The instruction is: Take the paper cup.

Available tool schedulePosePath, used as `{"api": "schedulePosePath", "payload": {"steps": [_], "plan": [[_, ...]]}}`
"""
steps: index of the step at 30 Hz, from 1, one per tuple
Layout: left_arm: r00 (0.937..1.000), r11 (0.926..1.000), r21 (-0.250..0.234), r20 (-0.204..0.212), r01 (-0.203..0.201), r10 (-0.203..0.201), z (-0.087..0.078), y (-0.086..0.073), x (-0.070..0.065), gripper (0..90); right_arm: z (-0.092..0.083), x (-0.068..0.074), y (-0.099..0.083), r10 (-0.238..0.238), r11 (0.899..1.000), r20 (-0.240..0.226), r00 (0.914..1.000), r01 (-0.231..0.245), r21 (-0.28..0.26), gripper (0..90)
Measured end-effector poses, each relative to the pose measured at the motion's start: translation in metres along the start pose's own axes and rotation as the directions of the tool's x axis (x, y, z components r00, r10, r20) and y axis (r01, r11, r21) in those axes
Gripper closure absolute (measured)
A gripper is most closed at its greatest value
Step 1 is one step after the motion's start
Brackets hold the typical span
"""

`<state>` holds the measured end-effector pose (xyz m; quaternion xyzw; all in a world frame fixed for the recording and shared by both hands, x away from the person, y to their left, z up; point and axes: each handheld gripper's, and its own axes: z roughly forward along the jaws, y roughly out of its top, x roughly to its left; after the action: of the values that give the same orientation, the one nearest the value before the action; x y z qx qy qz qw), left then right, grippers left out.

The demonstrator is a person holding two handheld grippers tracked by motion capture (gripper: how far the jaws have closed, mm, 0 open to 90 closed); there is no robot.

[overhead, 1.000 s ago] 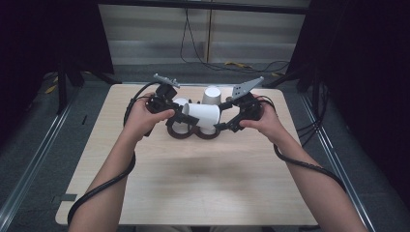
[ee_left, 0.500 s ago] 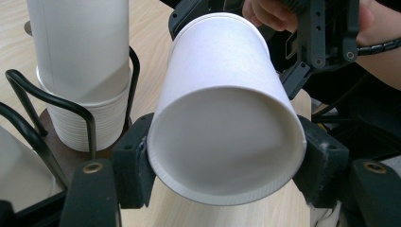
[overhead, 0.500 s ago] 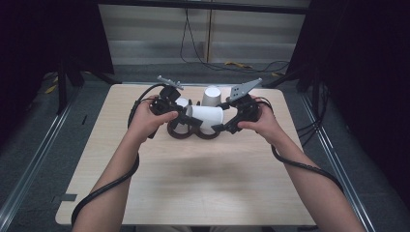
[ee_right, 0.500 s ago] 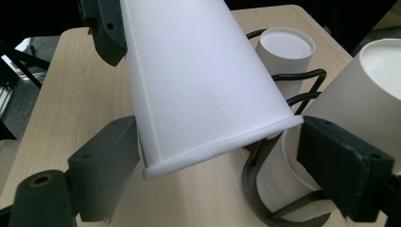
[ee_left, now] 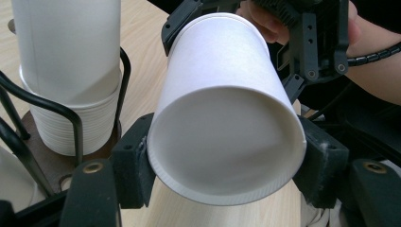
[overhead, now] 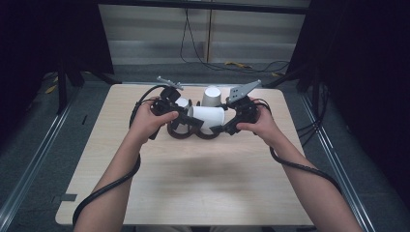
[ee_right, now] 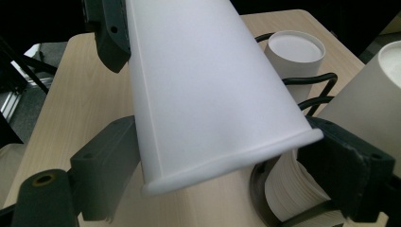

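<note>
A white paper cup (overhead: 207,117) lies on its side in the air just above a dark wire cup rack (overhead: 181,131), held between both grippers. My left gripper (overhead: 188,115) is shut on its left end. In the left gripper view the open mouth (ee_left: 227,151) faces the camera, with a jaw pressed on each side of the rim. My right gripper (overhead: 224,125) is shut on the other end. In the right gripper view the cup (ee_right: 198,85) runs away from the camera, its near edge pinched between the two jaws.
The rack holds upside-down stacks of white cups (overhead: 211,96), seen close up as a stack (ee_left: 66,71) and as another stack (ee_right: 293,47). It stands at the far middle of a light wooden table (overhead: 203,183). Cables trail from both grippers along the forearms.
Almost nothing. Both grippers keep hold of the cup over the rack, and the left hand has edged slightly to the right.
</note>
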<state>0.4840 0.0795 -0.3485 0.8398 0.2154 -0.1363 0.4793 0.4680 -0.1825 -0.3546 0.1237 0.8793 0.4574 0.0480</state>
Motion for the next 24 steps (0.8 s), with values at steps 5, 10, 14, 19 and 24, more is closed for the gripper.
{"api": "schedulePosePath", "payload": {"steps": [5,10,14,19,24], "plan": [[1.0,0.9999,0.009,-0.001,-0.004,0.004,0.0016,0.0001,0.0,33.3,0.0015,0.0011,-0.0002,-0.012,1.0,0.003,0.9999,0.012,0.014,14.6],[0.9998,0.9995,0.027,-0.009,-0.018,0.018,0.0029,-0.0001,-0.0007,32.6,0.0016,0.0028,-0.0009,-0.038,0.998,0.01,0.9992,0.038,0.041,16.8],[0.9999,0.9998,0.016,-0.005,-0.013,0.013,0.003,-0.0003,-0.0007,32.3,0.0008,0.0027,-0.0019,-0.042,0.999,0.009,0.9991,0.041,0.034,17.9],[1.0,1.0,0.008,-0.004,0.005,-0.005,0.0045,-0.001,0.0002,31.4,0.0,0.0036,-0.0035,-0.045,0.998,0.01,0.9989,0.045,0.048,19.9],[0.9996,0.9995,0.027,-0.019,-0.02,0.02,0.006,0.0003,-0.0022,31.0,-0.0011,0.004,-0.0039,-0.05,0.997,0.011,0.9987,0.049,0.058,20.3]]}}
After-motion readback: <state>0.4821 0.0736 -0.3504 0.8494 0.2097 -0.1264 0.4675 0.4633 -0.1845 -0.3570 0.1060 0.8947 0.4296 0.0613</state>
